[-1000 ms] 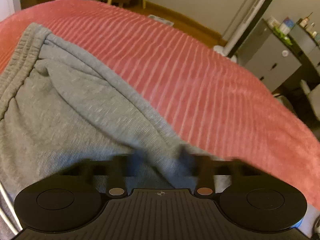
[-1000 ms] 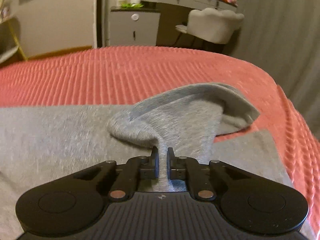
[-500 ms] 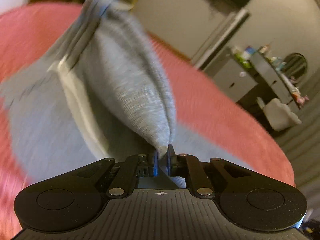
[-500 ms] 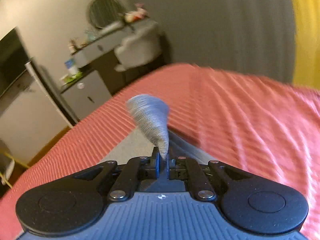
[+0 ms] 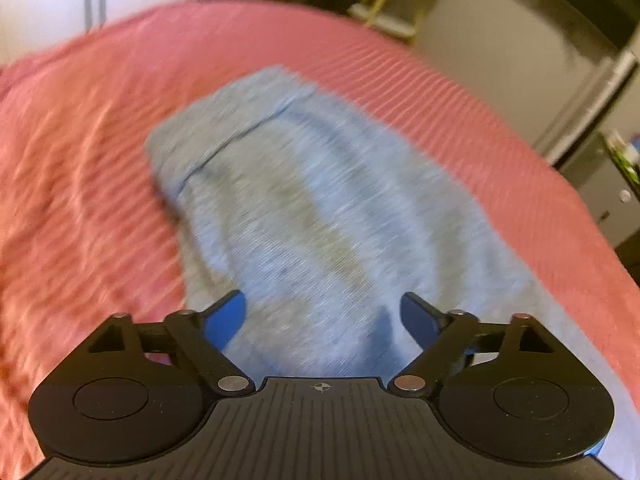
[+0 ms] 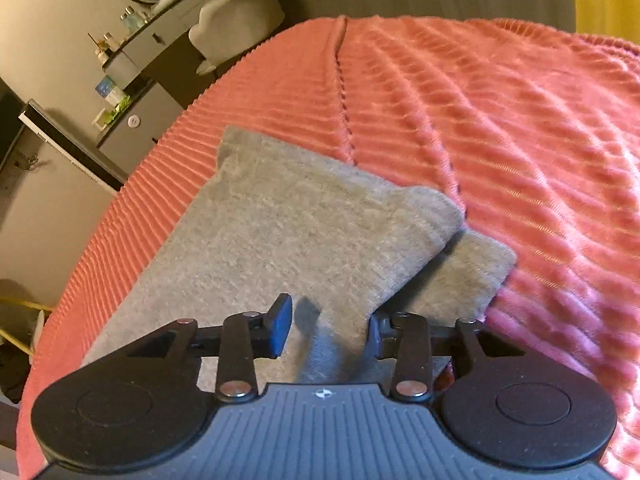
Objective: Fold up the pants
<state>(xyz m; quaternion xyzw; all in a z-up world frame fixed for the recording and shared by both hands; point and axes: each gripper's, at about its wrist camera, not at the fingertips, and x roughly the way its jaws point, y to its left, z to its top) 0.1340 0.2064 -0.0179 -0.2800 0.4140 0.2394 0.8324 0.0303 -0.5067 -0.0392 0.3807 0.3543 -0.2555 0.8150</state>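
The grey pants (image 6: 304, 232) lie on the bed (image 6: 500, 128), on its ribbed coral cover, doubled over themselves: in the right wrist view one leg end sits on top of the other, the upper cuff a little short of the lower one, whose corner shows past it toward the bed's far side. Both grippers have just been opening to let the cloth go. The left gripper (image 5: 322, 322) has its fingers wide apart with nothing pressed between them; the pants lie flat under and ahead of it, though blur hides the finer creases. The right gripper (image 6: 327, 330) has its fingers partly apart, and a ridge of fabric stands loosely between them, touching neither pad as far as I can tell. The release looks timed to drop the top layer in line with the one beneath, so the fold seems laid, with smoothing or another fold likely to follow.
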